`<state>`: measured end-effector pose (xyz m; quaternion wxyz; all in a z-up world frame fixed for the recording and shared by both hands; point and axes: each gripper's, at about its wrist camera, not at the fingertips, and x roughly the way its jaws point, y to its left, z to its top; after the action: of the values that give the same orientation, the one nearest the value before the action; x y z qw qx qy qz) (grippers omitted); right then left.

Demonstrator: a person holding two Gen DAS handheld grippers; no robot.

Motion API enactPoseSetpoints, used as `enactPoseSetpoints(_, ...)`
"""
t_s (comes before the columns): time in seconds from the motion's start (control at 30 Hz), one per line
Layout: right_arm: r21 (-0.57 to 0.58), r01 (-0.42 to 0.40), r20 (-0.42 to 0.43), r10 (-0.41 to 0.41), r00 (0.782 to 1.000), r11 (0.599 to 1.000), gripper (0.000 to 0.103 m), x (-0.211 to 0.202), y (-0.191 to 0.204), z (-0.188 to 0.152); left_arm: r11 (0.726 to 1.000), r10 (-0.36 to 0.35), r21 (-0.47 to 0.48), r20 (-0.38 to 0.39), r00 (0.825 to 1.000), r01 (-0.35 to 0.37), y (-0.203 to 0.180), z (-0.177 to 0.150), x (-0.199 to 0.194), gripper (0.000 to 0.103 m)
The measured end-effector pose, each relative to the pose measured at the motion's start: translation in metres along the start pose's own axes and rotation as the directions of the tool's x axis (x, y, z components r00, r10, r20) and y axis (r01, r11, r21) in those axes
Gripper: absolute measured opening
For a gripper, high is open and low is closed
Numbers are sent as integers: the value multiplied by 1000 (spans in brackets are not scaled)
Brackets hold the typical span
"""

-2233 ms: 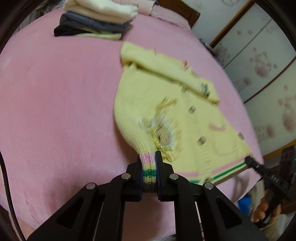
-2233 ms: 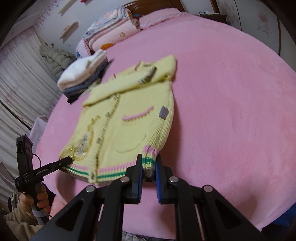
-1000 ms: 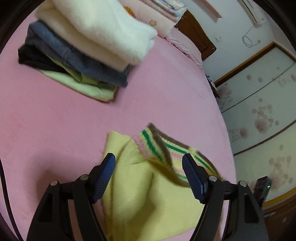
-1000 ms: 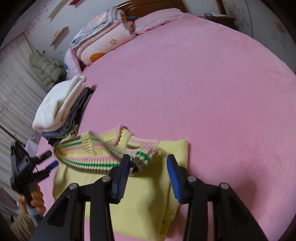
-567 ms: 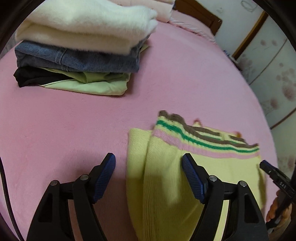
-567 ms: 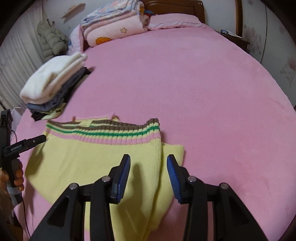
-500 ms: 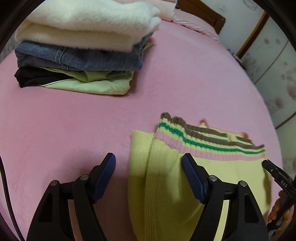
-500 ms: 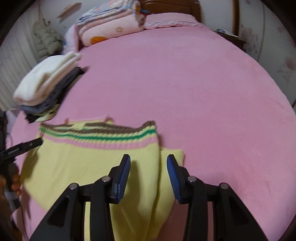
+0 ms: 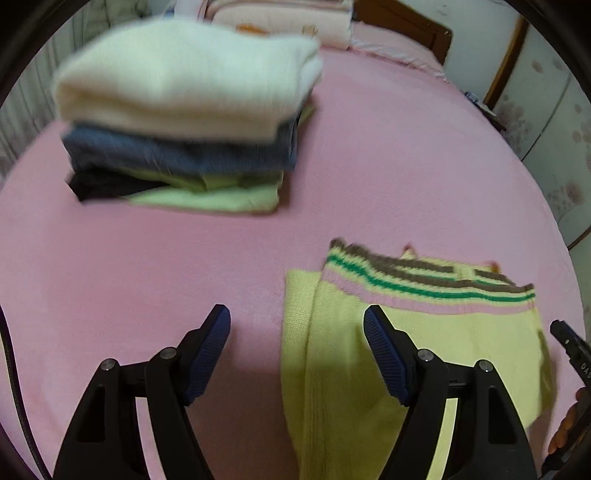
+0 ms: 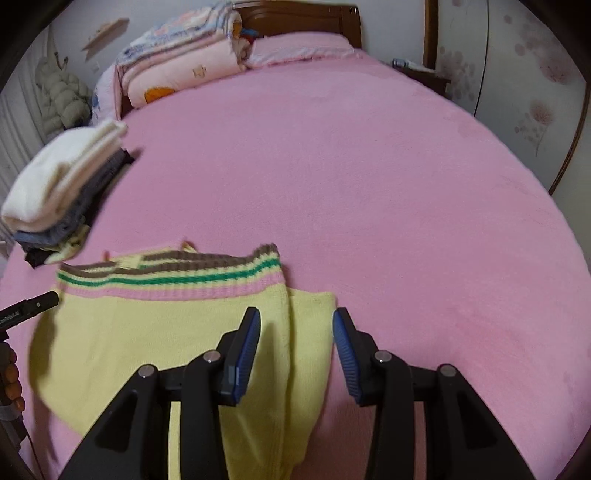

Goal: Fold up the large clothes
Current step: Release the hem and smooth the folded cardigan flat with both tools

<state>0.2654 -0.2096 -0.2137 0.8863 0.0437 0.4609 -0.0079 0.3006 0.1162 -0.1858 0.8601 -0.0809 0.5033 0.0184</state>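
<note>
On my far left a stack of folded clothes [image 9: 184, 122] sits on the pink bed [image 9: 369, 166], a cream knit on top, then blue, black and pale green layers. My left gripper [image 9: 297, 354] hangs above the bed with its jaws spread wide and nothing between the pads; the left edge of the yellow sweater [image 9: 424, 339] lies below the gap. The sweater lies folded flat near the bed's front edge, its striped hem [image 10: 173, 277] turned toward the headboard [image 10: 303, 18]. My right gripper [image 10: 297, 347] is released too, jaws apart over the sweater's right edge without pinching it. Folded quilts [image 10: 181, 62] rest by the headboard.
</note>
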Motion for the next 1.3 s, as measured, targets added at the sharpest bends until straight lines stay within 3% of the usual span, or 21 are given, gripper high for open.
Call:
enactPoseSetpoints(0.13,-3,-54,76,54,996,999,41,-37,9,-6,999,-20,46,67,998,17,-16,-5,-46,74)
enactPoseSetpoints(0.3,-13,-127,85,127,988,992,41,-62,42,-14,995,-102,25,98,990,100,-32,-29,-82,74)
enactPoseSetpoints(0.43,-52,-174,81,178,981,983,41,-72,72,-33,991,-131,13,90,987,131,-50,-55,-79,74)
enactPoseSetpoints(0.53,-63,-174,66,178,982,983,41,-68,85,-46,994,-106,39,37,994,105,-58,-80,-61,74)
enactPoseSetpoints(0.67,-25,-135,15,136,991,990,41,-41,79,-60,994,-11,105,-5,1000,11,-59,-99,-33,73)
enactPoseSetpoints(0.8,8,-43,-23,43,999,999,36,-19,53,-67,991,-21,129,-5,1000,21,-55,-106,-26,73)
enactPoseSetpoints(0.93,39,-79,-28,81,996,996,23,-22,29,-71,993,-40,113,-8,999,41,-50,-105,-26,73)
enactPoseSetpoints(1.1,63,-67,-36,69,997,996,25,-33,26,-74,994,-50,100,-28,998,53,-47,-101,-29,73)
enactPoseSetpoints(1.3,104,-146,-27,149,988,984,26,-57,37,-76,992,-116,48,-24,993,117,-36,-102,-65,77)
